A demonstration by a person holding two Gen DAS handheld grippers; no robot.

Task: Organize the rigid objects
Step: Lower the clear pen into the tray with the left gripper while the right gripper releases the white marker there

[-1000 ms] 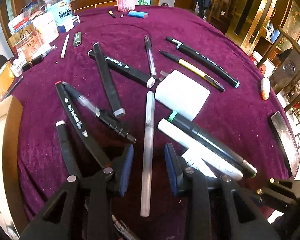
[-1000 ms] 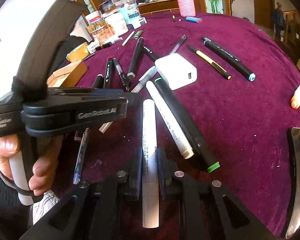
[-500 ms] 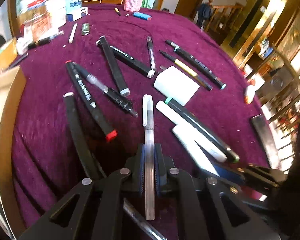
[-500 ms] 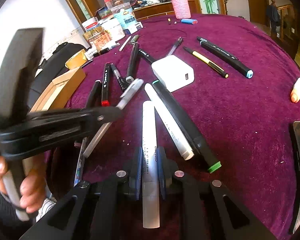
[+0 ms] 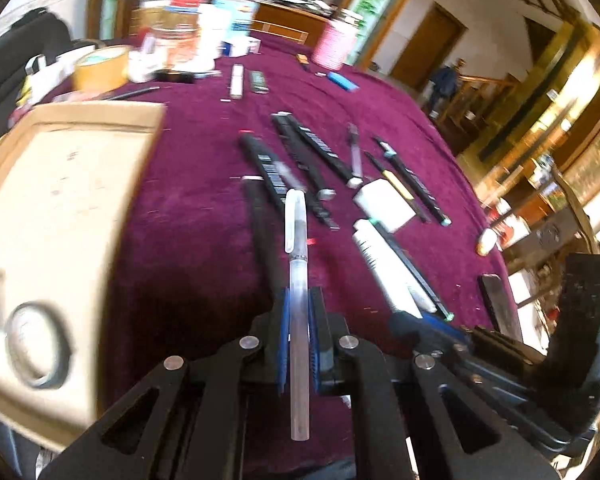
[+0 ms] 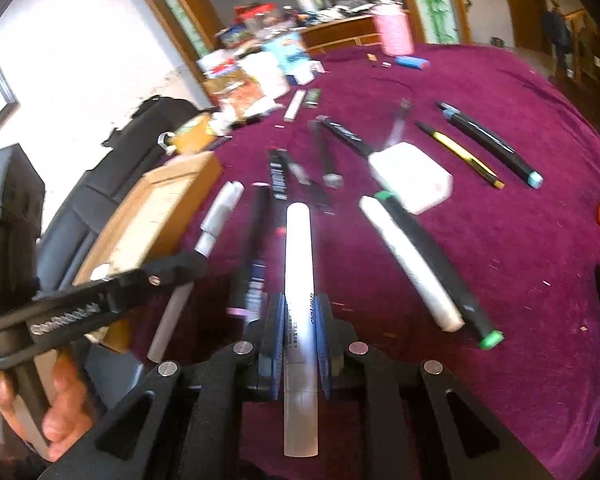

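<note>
My left gripper (image 5: 298,300) is shut on a clear water-brush pen (image 5: 296,240) and holds it above the purple cloth; the pen also shows in the right wrist view (image 6: 216,216). My right gripper (image 6: 298,304) is shut on a white marker (image 6: 298,248), also lifted. Several black markers (image 5: 296,152), a white marker (image 6: 408,260) beside a green-capped black one (image 6: 440,264), and a white charger block (image 6: 412,176) lie on the cloth. An open cardboard box (image 5: 60,216) stands at the left; it also shows in the right wrist view (image 6: 156,208).
A roll of tape (image 5: 34,344) lies in the box. Jars and packets (image 5: 188,40) crowd the far left. A pink cup (image 5: 334,44), a blue lighter (image 5: 342,80), a yellow pen (image 6: 460,148) and a dark phone (image 5: 496,304) are on the table.
The left gripper closed on the clear pen, lifted it and swung left toward the cardboard box. The right gripper has kept hold of the white marker and raised it, turning left too.
</note>
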